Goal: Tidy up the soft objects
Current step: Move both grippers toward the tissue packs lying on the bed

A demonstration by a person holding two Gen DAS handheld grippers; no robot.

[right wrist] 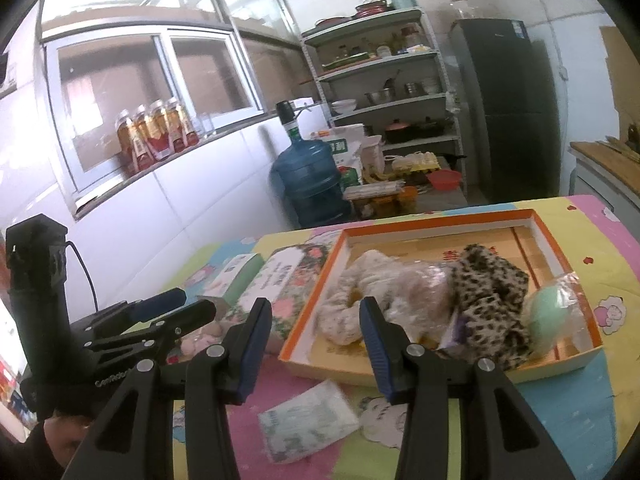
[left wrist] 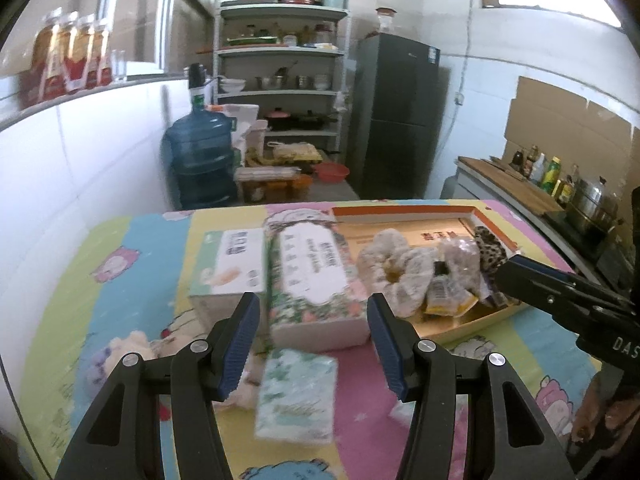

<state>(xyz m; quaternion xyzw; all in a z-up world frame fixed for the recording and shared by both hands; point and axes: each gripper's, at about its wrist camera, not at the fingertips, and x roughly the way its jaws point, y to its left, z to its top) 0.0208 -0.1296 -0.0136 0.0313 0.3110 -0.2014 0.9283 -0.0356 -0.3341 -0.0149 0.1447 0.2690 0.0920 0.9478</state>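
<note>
Both grippers, the left gripper (left wrist: 312, 344) and right gripper (right wrist: 312, 344), are hovering open and empty, the tissue pack (left wrist: 296, 396) lying lower centre, nearer the left one.

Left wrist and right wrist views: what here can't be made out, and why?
- Pale fluffy object, left wrist: motion blur and the left gripper finger hide its form.
- Printing on the small tissue pack, right wrist: blurred.
- Items under the leopard-print cloth in the orange-rimmed box: covered.
- Right gripper body, left wrist: cut by the frame edge.
</note>
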